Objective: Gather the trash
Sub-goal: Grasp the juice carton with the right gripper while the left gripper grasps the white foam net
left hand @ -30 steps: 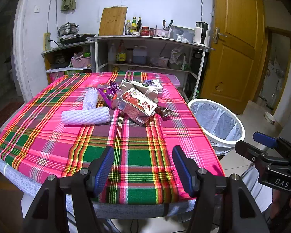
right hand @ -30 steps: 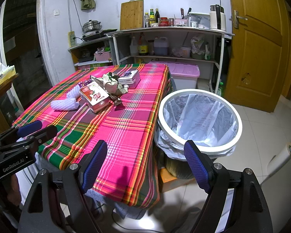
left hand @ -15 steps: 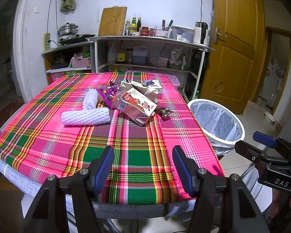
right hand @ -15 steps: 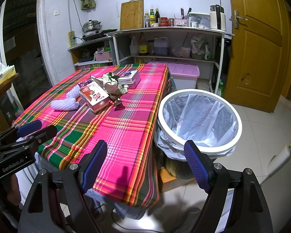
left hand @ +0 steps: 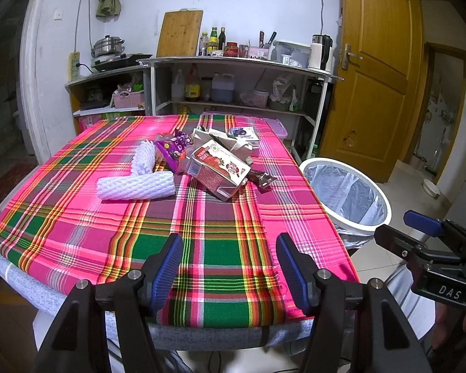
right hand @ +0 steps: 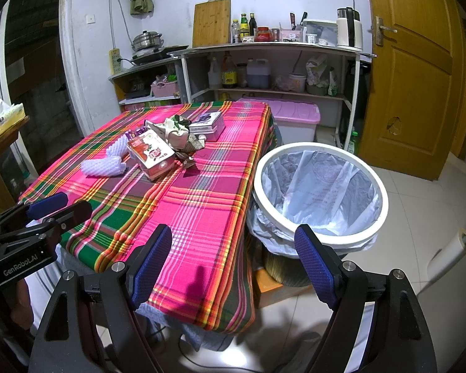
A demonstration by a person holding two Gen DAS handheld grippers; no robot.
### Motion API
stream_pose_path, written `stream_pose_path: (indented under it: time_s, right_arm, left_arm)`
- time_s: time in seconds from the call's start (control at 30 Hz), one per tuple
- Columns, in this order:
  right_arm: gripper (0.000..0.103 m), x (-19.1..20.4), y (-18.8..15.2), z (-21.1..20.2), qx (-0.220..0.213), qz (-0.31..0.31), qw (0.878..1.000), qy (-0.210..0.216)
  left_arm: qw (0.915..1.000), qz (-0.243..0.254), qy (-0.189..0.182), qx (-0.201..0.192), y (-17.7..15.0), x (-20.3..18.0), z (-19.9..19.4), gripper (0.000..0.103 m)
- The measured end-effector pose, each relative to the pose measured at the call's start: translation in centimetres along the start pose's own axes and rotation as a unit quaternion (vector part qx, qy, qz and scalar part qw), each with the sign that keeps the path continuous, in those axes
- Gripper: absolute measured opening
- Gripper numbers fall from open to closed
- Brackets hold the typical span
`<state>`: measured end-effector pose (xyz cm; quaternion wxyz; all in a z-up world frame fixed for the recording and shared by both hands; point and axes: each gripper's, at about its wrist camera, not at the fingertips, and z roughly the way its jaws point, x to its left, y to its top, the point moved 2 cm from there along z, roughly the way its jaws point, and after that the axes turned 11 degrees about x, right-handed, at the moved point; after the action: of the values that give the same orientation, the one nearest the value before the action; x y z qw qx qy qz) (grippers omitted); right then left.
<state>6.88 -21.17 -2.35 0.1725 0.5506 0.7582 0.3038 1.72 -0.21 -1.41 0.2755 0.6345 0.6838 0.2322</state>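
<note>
Trash lies in a heap mid-table on the plaid cloth [left hand: 202,217]: a red strawberry carton [left hand: 219,168], two white foam sleeves [left hand: 136,183], a purple wrapper [left hand: 174,147], a dark wrapper [left hand: 262,178], crumpled paper [left hand: 226,141] and a small box [left hand: 244,133]. The white bin [right hand: 320,192] with a clear liner stands right of the table. My left gripper [left hand: 230,270] is open and empty over the table's near edge. My right gripper [right hand: 233,267] is open and empty, low by the table's corner, in front of the bin. The carton also shows in the right wrist view [right hand: 150,154].
Shelves [left hand: 233,62] with bottles, a kettle and a cutting board stand against the back wall. A pink-lidded storage box [right hand: 295,118] sits behind the table. A wooden door [right hand: 419,77] is at the right. Tiled floor lies around the bin.
</note>
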Motion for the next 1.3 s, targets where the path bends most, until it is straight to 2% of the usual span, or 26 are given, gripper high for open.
stream_pose_path:
  time_s: [0.37,0.6,0.93,1.3]
  right_arm:
    - [0.081,0.3,0.5,1.0,0.005,-0.009,1.0,0.005]
    - [0.081,1.0,1.7,1.9,0.005,-0.026,1.0,0.014]
    - [0.081,3.3,4.7,4.8,0.013,-0.067,0.997,0.047]
    - [0.081,6.8,8.5,9.6,0.032,-0.141,0.986,0.082]
  left_arm:
    - [0.9999,-0.006,-0.006,0.01,0.0,-0.6,0.5,0.062]
    - [0.9995,-0.024,-0.009,0.017,0.5,1.2,1.7,0.062]
    - [0.9982,-0.058,0.007,0.016,2.1,4.9,3.3,0.062]
    - [0.9945,-0.098,0.013,0.035,3.9,9.0,5.6,0.062]
